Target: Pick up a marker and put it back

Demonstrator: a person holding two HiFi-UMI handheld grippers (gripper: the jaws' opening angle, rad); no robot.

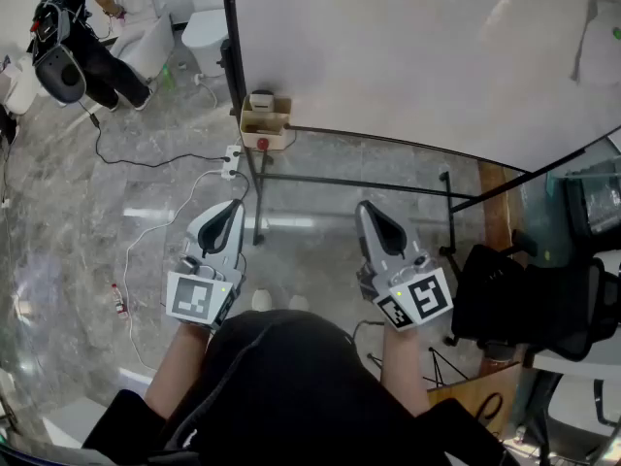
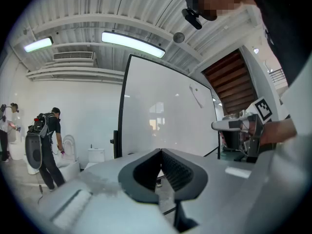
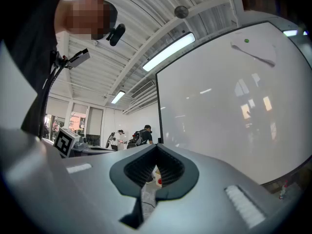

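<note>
I'm holding left gripper [image 1: 231, 208] and right gripper [image 1: 368, 208] closed and empty before the whiteboard [image 1: 408, 56]. No marker in sight. I reckon the pick-up hasn't started: find one, then open.

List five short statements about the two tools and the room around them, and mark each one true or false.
1. The left tool is shut and empty. True.
2. The right tool has its jaws wide apart. False: they are together, with nothing held.
3. A whiteboard stands ahead of both tools. True.
4. The black chair is on the holder's left. False: it stands to the right.
5. Nobody else is in the room. False: another person in black stands far off at the left.
</note>
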